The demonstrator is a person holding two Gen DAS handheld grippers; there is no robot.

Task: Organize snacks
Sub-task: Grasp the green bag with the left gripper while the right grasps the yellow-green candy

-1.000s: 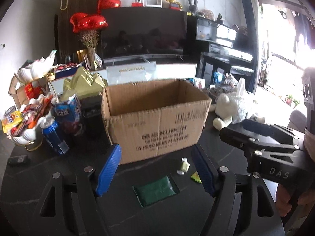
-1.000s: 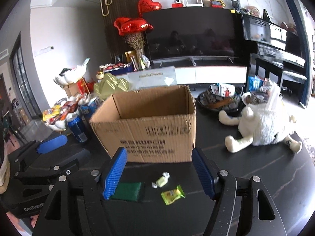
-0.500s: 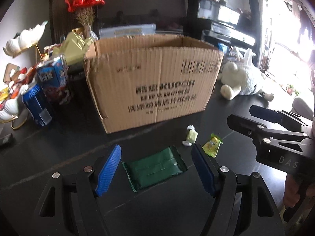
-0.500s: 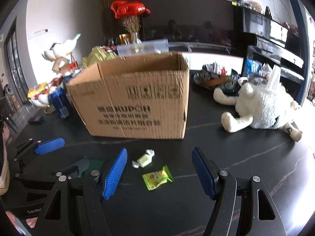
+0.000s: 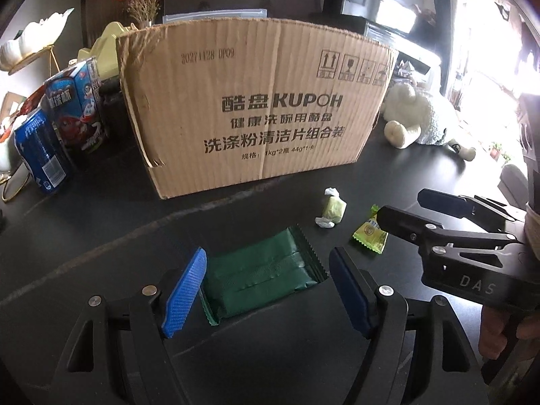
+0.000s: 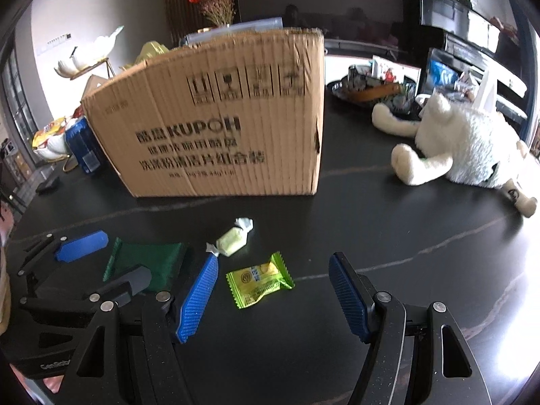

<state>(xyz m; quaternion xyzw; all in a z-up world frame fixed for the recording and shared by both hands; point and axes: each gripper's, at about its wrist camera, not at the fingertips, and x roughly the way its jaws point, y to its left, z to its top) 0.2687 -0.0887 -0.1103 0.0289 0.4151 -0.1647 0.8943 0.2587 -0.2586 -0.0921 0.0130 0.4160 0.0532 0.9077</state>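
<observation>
Left wrist view: the left gripper (image 5: 266, 287) is now set low over the black table (image 5: 101, 222), its blue jaws wide apart and straddling a dark green packet (image 5: 260, 276) without pressing it. A second ago the same packet was seen small and far below; both grippers have since been lowered toward the table. In the right wrist view, the right gripper (image 6: 273, 297) is likewise held open, with a yellow-green sweet (image 6: 258, 281) lying flat between its jaws, untouched. A pale twist-wrapped candy (image 6: 233, 238) lies just beyond, nearer the cardboard box (image 6: 216, 118) (open-topped, standing upright behind all three snacks). Nothing is gripped yet. The descent is judged to be the approach to a double pick-up, with closing on both wrappers likely due next.
</observation>
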